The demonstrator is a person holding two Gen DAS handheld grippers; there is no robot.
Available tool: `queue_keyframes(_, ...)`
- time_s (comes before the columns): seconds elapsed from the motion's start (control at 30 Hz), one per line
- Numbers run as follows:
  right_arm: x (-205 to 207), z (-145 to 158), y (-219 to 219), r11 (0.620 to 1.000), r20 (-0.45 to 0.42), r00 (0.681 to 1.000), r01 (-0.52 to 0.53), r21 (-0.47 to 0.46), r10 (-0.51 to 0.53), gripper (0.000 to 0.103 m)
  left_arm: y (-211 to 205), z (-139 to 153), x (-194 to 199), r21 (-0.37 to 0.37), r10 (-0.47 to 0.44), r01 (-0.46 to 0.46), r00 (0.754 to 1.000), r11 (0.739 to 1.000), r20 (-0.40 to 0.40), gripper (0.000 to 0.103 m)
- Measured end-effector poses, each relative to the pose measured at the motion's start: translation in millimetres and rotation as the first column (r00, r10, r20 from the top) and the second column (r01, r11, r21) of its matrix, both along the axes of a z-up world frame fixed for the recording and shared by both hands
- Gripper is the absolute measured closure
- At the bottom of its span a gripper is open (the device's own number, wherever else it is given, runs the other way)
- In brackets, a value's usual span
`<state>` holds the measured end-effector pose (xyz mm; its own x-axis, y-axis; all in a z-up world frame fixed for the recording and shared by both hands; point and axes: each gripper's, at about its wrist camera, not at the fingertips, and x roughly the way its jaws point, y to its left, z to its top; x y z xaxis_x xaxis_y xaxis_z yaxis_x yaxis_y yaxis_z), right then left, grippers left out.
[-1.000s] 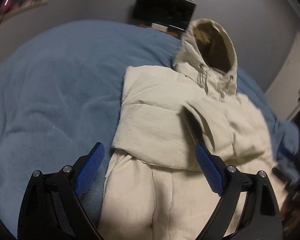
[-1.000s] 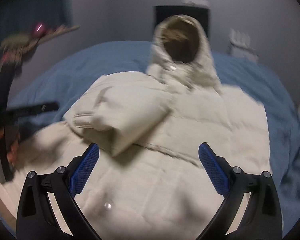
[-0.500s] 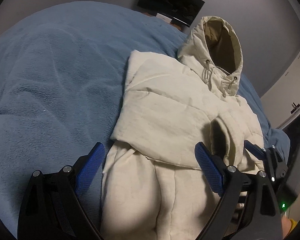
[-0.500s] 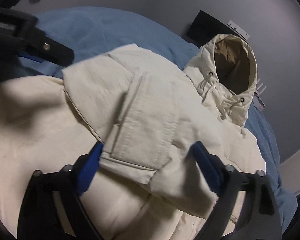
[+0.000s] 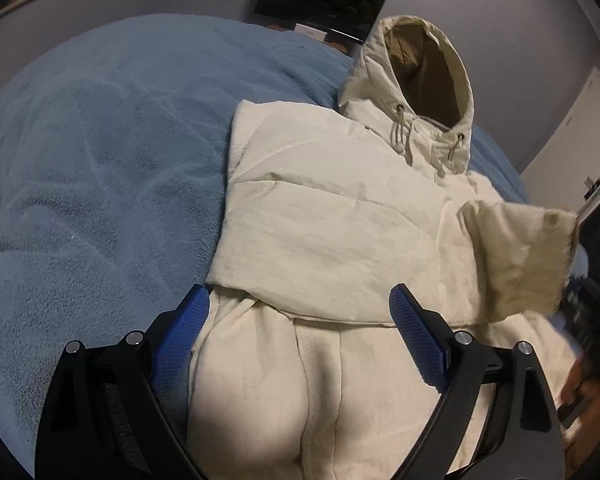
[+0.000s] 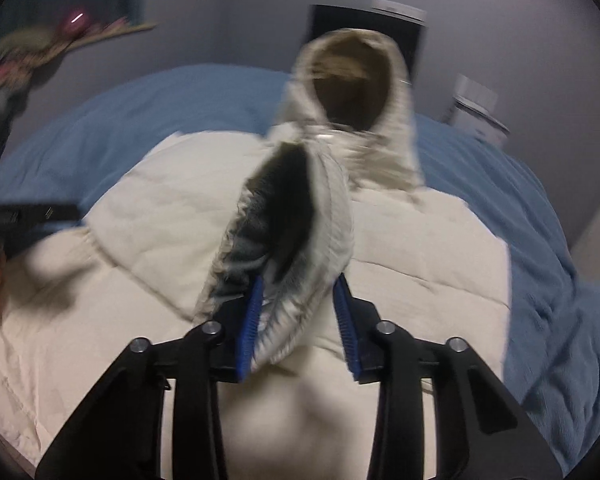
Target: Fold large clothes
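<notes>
R fingers (image 6: 298, 322) closing on sleeve cuff (image 6: 288, 240); L fingers (image 5: 300, 340) apart; jacket (image 5: 320, 216) hood-end away.

We cannot make out the smeared shapes on the shelf (image 6: 56, 40) in the right wrist view, and the hood (image 6: 354, 92) there is blurred too. The jacket's (image 5: 332, 216) lower hem runs off the bottom edge of the left wrist view, where the raised cuff (image 5: 520, 256) blurs at its fringe, hiding whatever grips it
</notes>
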<state>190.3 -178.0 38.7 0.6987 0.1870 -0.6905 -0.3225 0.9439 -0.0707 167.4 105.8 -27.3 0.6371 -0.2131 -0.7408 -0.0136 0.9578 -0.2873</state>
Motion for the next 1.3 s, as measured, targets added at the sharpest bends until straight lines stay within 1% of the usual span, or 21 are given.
queue_keyframes(0.1, 11, -6, -34, 0.994, -0.033, 0.996, 0.088, 0.071, -0.086, 0.072, -14, -1, 1, 0.062, -0.031, 0.031, 1.000, 0.998, -0.003, 0.015)
queue_keyframes(0.23, 25, -19, -70, 0.968, -0.081, 0.978, 0.202, 0.147, -0.192, 0.072, -22, -2, -1, 0.108, -0.047, 0.046, 0.999, 0.993, 0.001, 0.015)
queue_keyframes(0.3, 34, -26, -89, 0.949, -0.112, 0.961, 0.269, 0.164, -0.253, 0.072, -23, -4, -1, 0.112, -0.051, 0.051, 0.999, 0.992, 0.000, 0.015)
queue_keyframes(0.4, 40, -33, -116, 0.917, -0.163, 0.936, 0.342, 0.206, -0.313, 0.072, -23, -7, 1, 0.116, -0.045, 0.045, 0.999, 0.992, -0.010, 0.015)
queue_keyframes(0.53, 36, -31, -147, 0.882, -0.190, 0.911, 0.404, 0.244, -0.365, 0.071, -23, -8, 1, 0.117, -0.041, 0.043, 0.999, 0.992, -0.015, 0.015)
queue_keyframes(0.63, 28, -23, -162, 0.854, -0.194, 0.907, 0.417, 0.309, -0.373, 0.071, -24, -8, 2, 0.119, -0.040, 0.042, 0.999, 0.992, -0.016, 0.015)
queue_keyframes(0.7, 23, -22, -163, 0.840, -0.216, 0.917, 0.396, 0.372, -0.336, 0.059, -25, -8, 1, 0.124, -0.043, 0.045, 0.999, 0.991, -0.016, 0.015)
queue_keyframes(0.73, 24, -24, -161, 0.841, -0.229, 0.920, 0.386, 0.379, -0.319, 0.048, -26, -8, 1, 0.128, -0.045, 0.046, 0.999, 0.991, -0.016, 0.015)
queue_keyframes(0.77, 25, -28, -156, 0.847, -0.248, 0.922, 0.374, 0.378, -0.297, 0.046, -27, -8, 1, 0.131, -0.046, 0.048, 0.999, 0.990, -0.016, 0.015)
queue_keyframes(0.87, 28, -41, -143, 0.862, -0.288, 0.920, 0.360, 0.357, -0.265, 0.046, -29, -9, 1, 0.139, -0.049, 0.051, 0.999, 0.989, -0.016, 0.015)
queue_keyframes(0.93, 32, -57, -137, 0.859, -0.347, 0.908, 0.361, 0.364, -0.234, 0.046, -29, -9, 1, 0.141, -0.050, 0.052, 0.999, 0.989, -0.016, 0.015)
queue_keyframes(0.97, 32, -62, -135, 0.855, -0.363, 0.905, 0.360, 0.373, -0.222, 0.047, -29, -9, 1, 0.141, -0.050, 0.052, 0.999, 0.989, -0.017, 0.015)
queue_keyframes(1.0, 33, -67, -133, 0.850, -0.381, 0.902, 0.354, 0.391, -0.200, 0.052, -29, -9, 1, 0.141, -0.050, 0.052, 0.999, 0.989, -0.017, 0.015)
queue_keyframes(1.03, 31, -69, -132, 0.854, -0.376, 0.904, 0.352, 0.384, -0.203, 0.068, -30, -9, 1, 0.141, -0.050, 0.052, 0.999, 0.989, -0.017, 0.015)
queue_keyframes(1.07, 29, -67, -129, 0.868, -0.353, 0.911, 0.343, 0.359, -0.214, 0.082, -30, -10, 1, 0.141, -0.050, 0.052, 0.999, 0.989, -0.017, 0.015)
queue_keyframes(1.1, 28, -63, -127, 0.880, -0.327, 0.919, 0.333, 0.338, -0.222, 0.084, -30, -10, 1, 0.141, -0.051, 0.053, 0.999, 0.989, -0.017, 0.015)
queue_keyframes(1.13, 26, -59, -127, 0.882, -0.305, 0.927, 0.322, 0.344, -0.219, 0.090, -30, -10, 1, 0.141, -0.051, 0.053, 0.999, 0.989, -0.017, 0.015)
queue_keyframes(1.17, 24, -52, -127, 0.883, -0.277, 0.936, 0.309, 0.353, -0.217, 0.093, -30, -10, 1, 0.141, -0.052, 0.054, 0.999, 0.989, -0.017, 0.015)
queue_keyframes(1.2, 22, -47, -127, 0.887, -0.252, 0.944, 0.296, 0.353, -0.214, 0.094, -30, -10, 1, 0.141, -0.053, 0.055, 0.998, 0.989, -0.016, 0.015)
queue_keyframes(1.3, 20, -16, -119, 0.926, -0.122, 0.969, 0.243, 0.289, -0.216, 0.095, -30, -10, 0, 0.142, -0.054, 0.056, 0.998, 0.988, -0.015, 0.015)
